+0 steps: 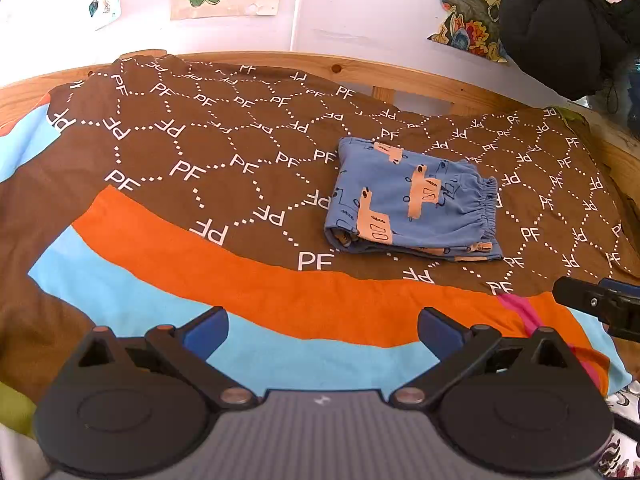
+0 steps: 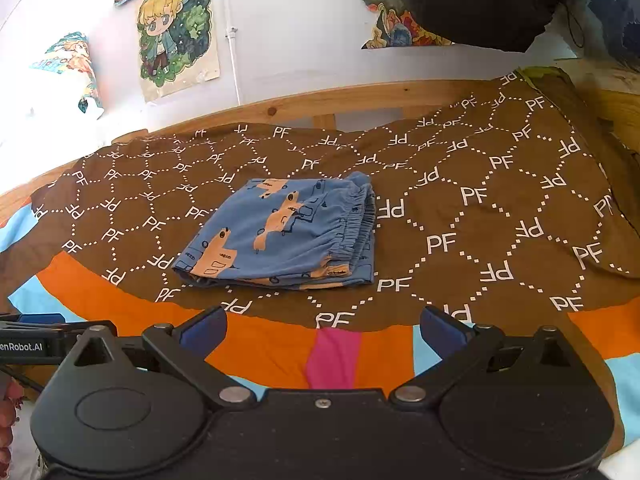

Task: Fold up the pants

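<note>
Blue pants (image 1: 412, 200) with orange vehicle prints lie folded into a compact stack on the brown patterned bedspread (image 1: 200, 152); their elastic waistband is on the right side. They also show in the right wrist view (image 2: 280, 236). My left gripper (image 1: 322, 332) is open and empty, held back from the pants over the orange and blue stripes. My right gripper (image 2: 322, 332) is open and empty, also short of the pants. The right gripper's tip shows at the right edge of the left wrist view (image 1: 600, 304).
A wooden bed rail (image 1: 360, 68) runs along the far side against a white wall with posters (image 2: 176, 32). A black garment (image 1: 560, 24) hangs at the upper right. The left gripper's body shows at the left edge of the right wrist view (image 2: 36, 340).
</note>
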